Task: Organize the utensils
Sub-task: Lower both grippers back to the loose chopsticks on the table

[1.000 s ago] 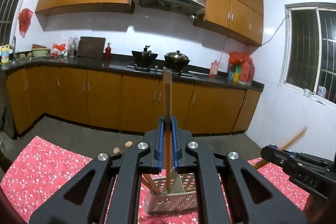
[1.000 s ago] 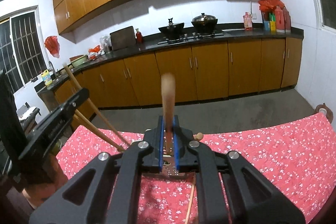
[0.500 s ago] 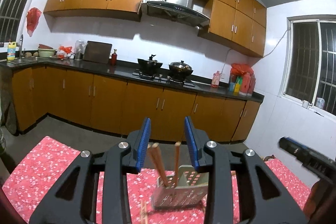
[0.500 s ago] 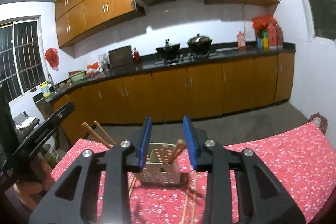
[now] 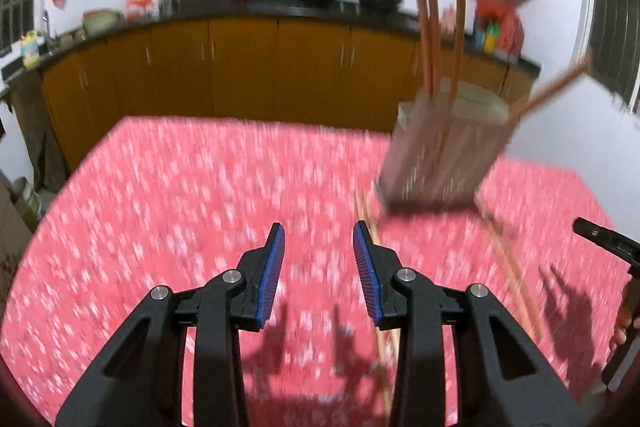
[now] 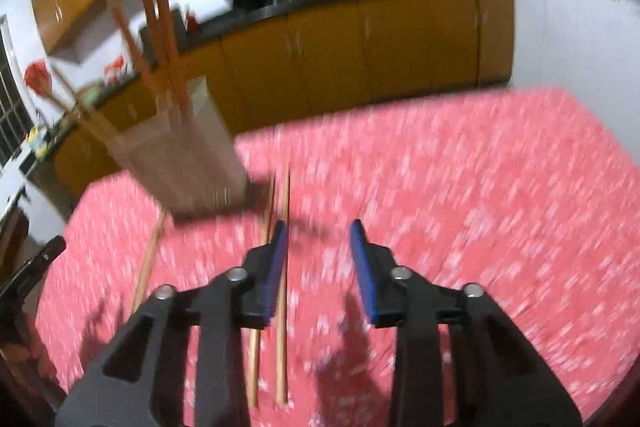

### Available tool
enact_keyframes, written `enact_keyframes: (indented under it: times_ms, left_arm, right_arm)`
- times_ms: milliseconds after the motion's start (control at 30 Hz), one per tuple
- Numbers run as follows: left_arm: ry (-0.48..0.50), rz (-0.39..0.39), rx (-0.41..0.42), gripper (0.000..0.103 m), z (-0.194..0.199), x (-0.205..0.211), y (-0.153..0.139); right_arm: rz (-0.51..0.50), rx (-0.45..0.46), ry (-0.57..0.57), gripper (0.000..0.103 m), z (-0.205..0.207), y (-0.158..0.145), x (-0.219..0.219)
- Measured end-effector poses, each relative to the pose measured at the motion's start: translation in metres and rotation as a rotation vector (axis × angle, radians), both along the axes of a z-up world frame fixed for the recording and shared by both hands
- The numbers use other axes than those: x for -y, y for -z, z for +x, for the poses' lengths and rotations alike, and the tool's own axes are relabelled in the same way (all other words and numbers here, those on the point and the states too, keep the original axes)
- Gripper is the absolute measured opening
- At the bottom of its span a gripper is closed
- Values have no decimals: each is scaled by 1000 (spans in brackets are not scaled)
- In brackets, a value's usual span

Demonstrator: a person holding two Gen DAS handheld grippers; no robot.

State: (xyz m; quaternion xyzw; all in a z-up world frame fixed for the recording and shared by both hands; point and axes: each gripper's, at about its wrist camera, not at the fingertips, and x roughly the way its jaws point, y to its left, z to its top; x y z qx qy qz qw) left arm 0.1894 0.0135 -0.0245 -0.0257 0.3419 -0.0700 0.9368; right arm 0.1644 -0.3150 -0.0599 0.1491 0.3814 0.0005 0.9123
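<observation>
A perforated metal utensil holder stands on the red floral tablecloth with several wooden chopsticks upright in it. It also shows in the right wrist view. My left gripper is open and empty, low over the cloth, left of the holder. My right gripper is open and empty. Two loose chopsticks lie on the cloth under its left finger. More loose chopsticks lie to the right of the left gripper. Both views are motion-blurred.
Orange kitchen cabinets and a dark counter with pots run behind the table. The right gripper's tip shows at the right edge of the left wrist view. The left gripper's body shows at the left edge of the right wrist view.
Both grippers let go of their chopsticks into the holder, opened, and have dropped down toward the tablecloth, away from the holder.
</observation>
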Motion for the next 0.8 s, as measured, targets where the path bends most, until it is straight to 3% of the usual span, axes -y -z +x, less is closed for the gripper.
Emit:
enact_keyframes:
  times_ms: [100,300,367,567,800]
  left_arm:
    - [39,-13,-49,37,-9,1,22]
    - [91,-45,-94,37,-21,9,41]
    - [97,-60,-107,37,-23,7,47]
    - [128,-80,-144,34,-22,13,56]
    - [182,-28,-178,22,-25,30,64]
  right_arm:
    - [9,-62,-64,23,1,28,-19]
    - [-72,-118,-109,22,6,48,-46]
    - [-124,-109,-99,9,5,50,-48]
    - [-114,-108,-7,8,4,51,-25]
    - [-129,-103,-7,8,0,52,-22]
